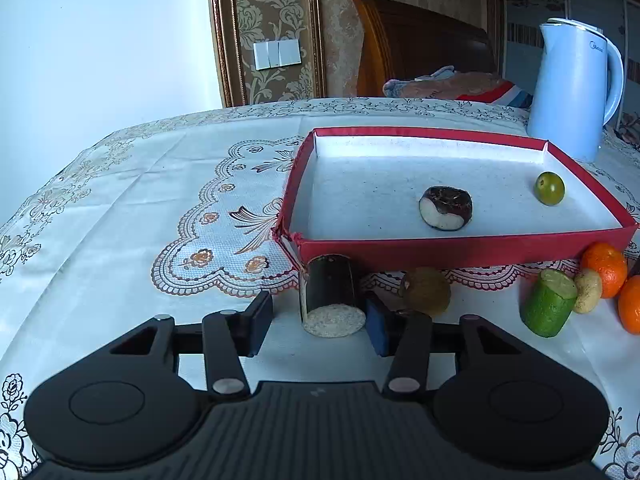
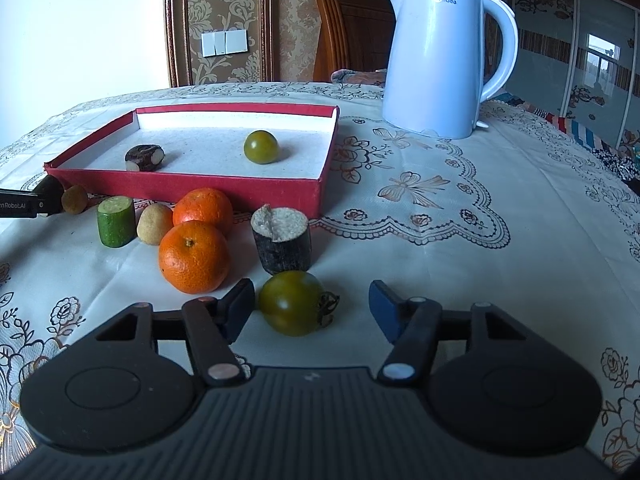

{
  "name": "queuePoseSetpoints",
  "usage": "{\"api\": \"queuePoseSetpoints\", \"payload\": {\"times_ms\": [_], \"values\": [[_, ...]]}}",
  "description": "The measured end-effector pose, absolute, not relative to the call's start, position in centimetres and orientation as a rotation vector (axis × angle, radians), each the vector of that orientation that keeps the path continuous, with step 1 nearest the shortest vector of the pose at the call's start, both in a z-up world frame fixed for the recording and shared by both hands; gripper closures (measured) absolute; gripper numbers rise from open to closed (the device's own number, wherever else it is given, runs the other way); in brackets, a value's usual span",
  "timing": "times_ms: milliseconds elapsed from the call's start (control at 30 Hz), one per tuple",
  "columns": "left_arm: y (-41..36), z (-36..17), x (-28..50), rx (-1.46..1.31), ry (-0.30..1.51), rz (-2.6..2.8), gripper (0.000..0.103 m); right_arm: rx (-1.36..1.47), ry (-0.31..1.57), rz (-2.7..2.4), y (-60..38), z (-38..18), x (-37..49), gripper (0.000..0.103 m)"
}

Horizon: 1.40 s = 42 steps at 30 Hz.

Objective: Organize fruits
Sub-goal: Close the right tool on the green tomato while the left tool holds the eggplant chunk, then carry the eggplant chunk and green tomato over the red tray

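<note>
My left tool (image 1: 316,322) has its jaws around a dark-skinned cylinder of cane with a pale cut end (image 1: 331,300). The right pad looks to be against it, while a sliver of cloth shows between the left pad and the skin, so I cannot tell whether it is truly pinched. The cylinder lies on its side on the counter (image 1: 120,208), its long axis running away from me toward the corner of the red cardboard tray with a white floor (image 1: 460,246), pale end facing me; its far end is hidden against the tray wall. A brownish round fruit (image 1: 426,290) just beyond my right pad is partly covered by it, and I cannot name it.

My right tool (image 2: 312,310) stands open around a dark green tomato (image 2: 292,302), the left pad close to it and the right pad well apart. The tomato lies on the counter with its dried stem pointing to the right.

Inside the tray lie a small green tomato (image 2: 261,147) and a dark, partly peeled piece (image 2: 145,157). At the right edge of the left view, one orange tangerine (image 1: 632,306) is cut off.
</note>
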<state>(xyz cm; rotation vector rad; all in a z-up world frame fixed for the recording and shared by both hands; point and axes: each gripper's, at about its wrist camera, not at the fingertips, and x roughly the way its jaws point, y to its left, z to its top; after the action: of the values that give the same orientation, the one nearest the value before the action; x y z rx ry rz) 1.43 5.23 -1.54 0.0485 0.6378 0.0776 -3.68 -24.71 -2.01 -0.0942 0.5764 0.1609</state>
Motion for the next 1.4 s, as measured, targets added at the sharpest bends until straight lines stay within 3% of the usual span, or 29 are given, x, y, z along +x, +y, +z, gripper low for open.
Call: {"api": "queuePoseSetpoints", "payload": {"times_ms": [67,133,267,1400], "values": [[5.2,-1.5,1.5,0.048,0.636,0.064,0.061,-0.096,0.575,0.168,-24.6,-2.0,-3.7,0.052],[5.2,-1.6,1.5,0.049,0.634,0.061,0.062,-0.099,0.571,0.179,-24.3,-1.9,-3.7,0.063],[5.1,-1.6,1.4,0.045,0.632,0.047,0.069,-0.112,0.565,0.183,-24.0,-1.9,-3.8,0.068],[3.5,0.4,-0.6,0.012,0.508,0.034,0.07,-0.025,0.44,0.16,-23.3,0.5,-3.9,0.071]]}}
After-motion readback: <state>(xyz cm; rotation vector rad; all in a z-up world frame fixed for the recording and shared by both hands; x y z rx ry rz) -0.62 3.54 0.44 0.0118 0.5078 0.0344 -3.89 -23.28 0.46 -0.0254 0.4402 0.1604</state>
